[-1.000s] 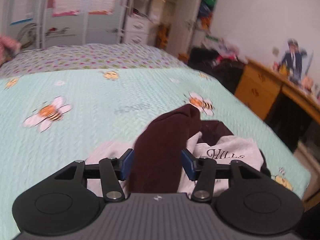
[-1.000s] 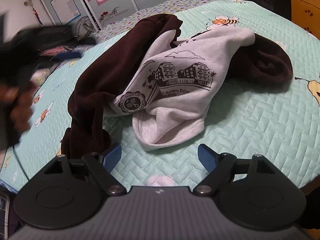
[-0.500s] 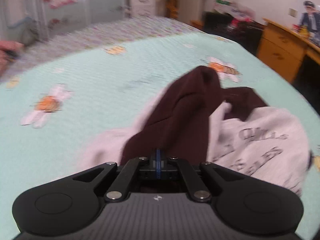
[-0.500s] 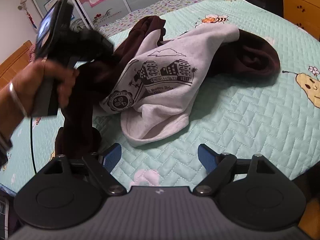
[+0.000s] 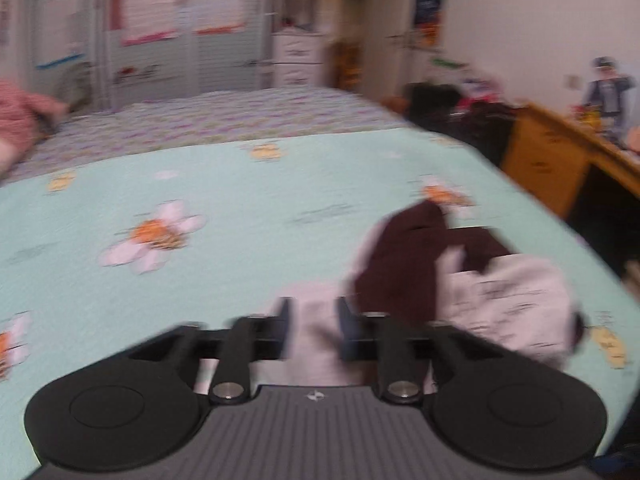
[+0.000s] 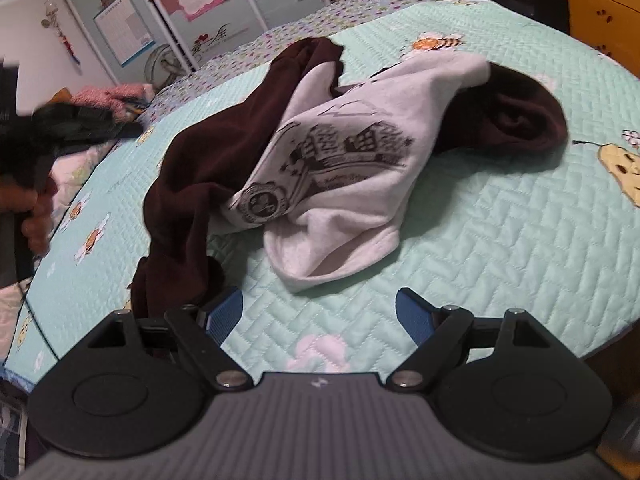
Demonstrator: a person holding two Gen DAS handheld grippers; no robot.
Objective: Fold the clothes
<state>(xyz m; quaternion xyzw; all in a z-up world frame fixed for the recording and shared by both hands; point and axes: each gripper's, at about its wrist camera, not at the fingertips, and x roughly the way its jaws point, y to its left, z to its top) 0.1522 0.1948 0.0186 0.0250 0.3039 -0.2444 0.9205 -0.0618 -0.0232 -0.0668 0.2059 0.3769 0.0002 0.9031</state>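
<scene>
Sweatshirt (image 6: 344, 184), white body and maroon sleeves, crumpled mid-bed on bee quilt (image 6: 500, 248). Left hand-held gripper (image 5: 313, 330) opening, pale fabric between jaws, unpinched. Right hand-held gripper (image 6: 318, 316) wide apart, empty. Best next: regrip near hem (image 6: 340, 264), spread flat.

Blurred view, left gripper (image 5: 312, 330) jaws opening, pale fabric between, maroon/grey sweatshirt (image 5: 460, 280) on bee-print quilt (image 5: 240, 216)

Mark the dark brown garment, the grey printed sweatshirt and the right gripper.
dark brown garment (image 6: 208, 164), right wrist view, its long draped part.
grey printed sweatshirt (image 6: 360, 188), right wrist view, below the building print.
right gripper (image 6: 318, 314), right wrist view, between fingertips.
</scene>
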